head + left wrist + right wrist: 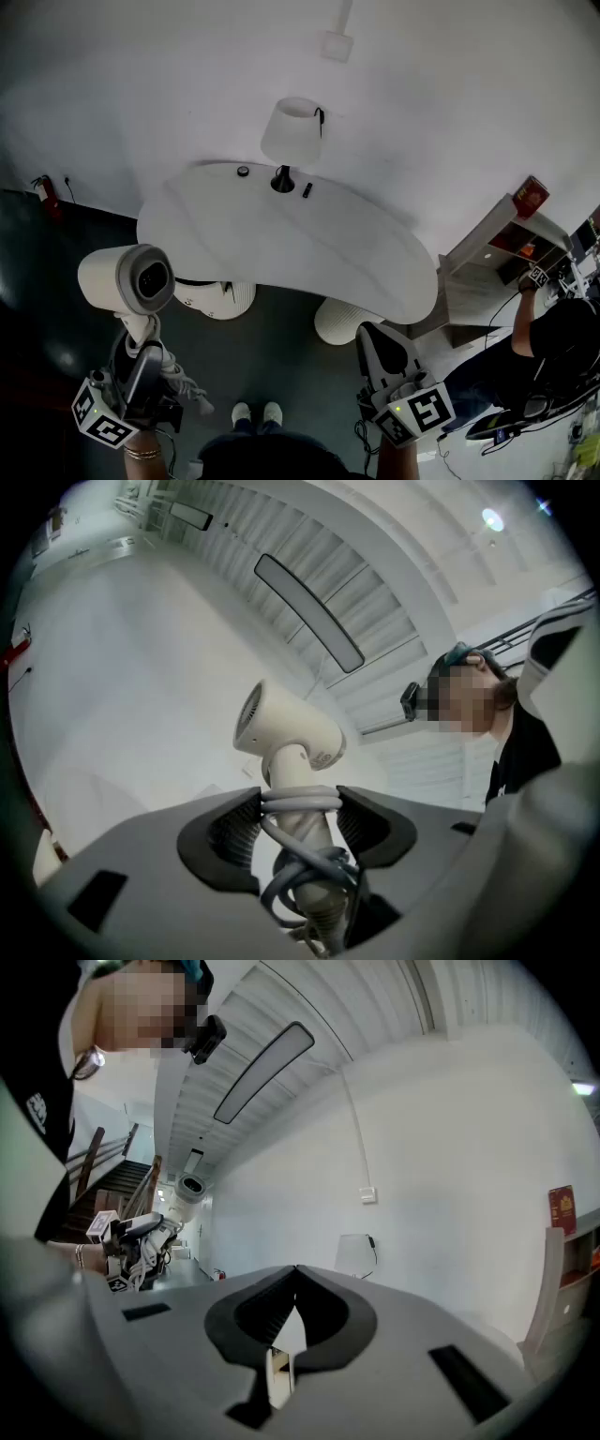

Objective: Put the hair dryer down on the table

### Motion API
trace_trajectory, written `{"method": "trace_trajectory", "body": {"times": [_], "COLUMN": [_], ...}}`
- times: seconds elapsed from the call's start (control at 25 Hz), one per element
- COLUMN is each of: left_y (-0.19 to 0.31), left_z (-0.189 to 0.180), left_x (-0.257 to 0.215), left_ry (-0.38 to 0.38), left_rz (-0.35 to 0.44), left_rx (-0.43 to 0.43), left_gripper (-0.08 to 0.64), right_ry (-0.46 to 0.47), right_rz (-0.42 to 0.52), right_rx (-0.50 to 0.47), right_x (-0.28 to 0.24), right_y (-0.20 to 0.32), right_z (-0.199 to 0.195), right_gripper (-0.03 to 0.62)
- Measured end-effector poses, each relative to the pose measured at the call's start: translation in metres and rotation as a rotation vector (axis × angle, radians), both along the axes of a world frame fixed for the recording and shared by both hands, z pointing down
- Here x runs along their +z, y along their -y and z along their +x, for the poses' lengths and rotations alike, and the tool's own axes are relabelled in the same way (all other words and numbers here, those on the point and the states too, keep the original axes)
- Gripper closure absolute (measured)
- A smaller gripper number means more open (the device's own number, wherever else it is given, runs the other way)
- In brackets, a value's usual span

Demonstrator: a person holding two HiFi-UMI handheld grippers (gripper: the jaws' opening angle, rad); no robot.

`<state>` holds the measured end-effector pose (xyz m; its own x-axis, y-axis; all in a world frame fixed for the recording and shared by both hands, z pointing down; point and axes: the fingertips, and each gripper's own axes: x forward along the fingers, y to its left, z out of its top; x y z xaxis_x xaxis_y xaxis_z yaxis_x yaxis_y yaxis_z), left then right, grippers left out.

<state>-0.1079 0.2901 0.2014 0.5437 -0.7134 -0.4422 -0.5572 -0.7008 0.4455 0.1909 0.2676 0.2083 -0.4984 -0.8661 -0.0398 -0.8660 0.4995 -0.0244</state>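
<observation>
We hold the hair dryer [286, 731] pinched in the left gripper [300, 810]; the right gripper [296, 1274] is closed, empty. Next, we lower it onto the table [309, 253].

white wall [450, 75] | dark floor [56, 281] | curved white table [366, 253] bearing white lamp [292, 131] | shelf [487, 246] at right

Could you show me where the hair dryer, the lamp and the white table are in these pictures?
hair dryer [111, 277], head view, on its round cream barrel.
lamp [292, 131], head view, on the white shade.
table [281, 246], head view, on the bare middle of its top.
</observation>
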Motion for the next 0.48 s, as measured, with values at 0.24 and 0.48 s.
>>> {"method": "trace_trajectory", "body": {"times": [0.24, 0.48], "left_y": [0.000, -0.002], "left_z": [-0.001, 0.000], "left_x": [0.006, 0.022], "left_ry": [0.007, -0.008], "left_rz": [-0.011, -0.016], "left_rx": [-0.003, -0.024], "left_gripper": [0.298, 0.298], "right_ry": [0.001, 0.033], "right_rz": [-0.014, -0.002], "right_rx": [-0.017, -0.062], "right_x": [0.009, 0.018], "right_y": [0.007, 0.015], "right_z": [-0.005, -0.009], "right_gripper": [0.574, 0.574]}}
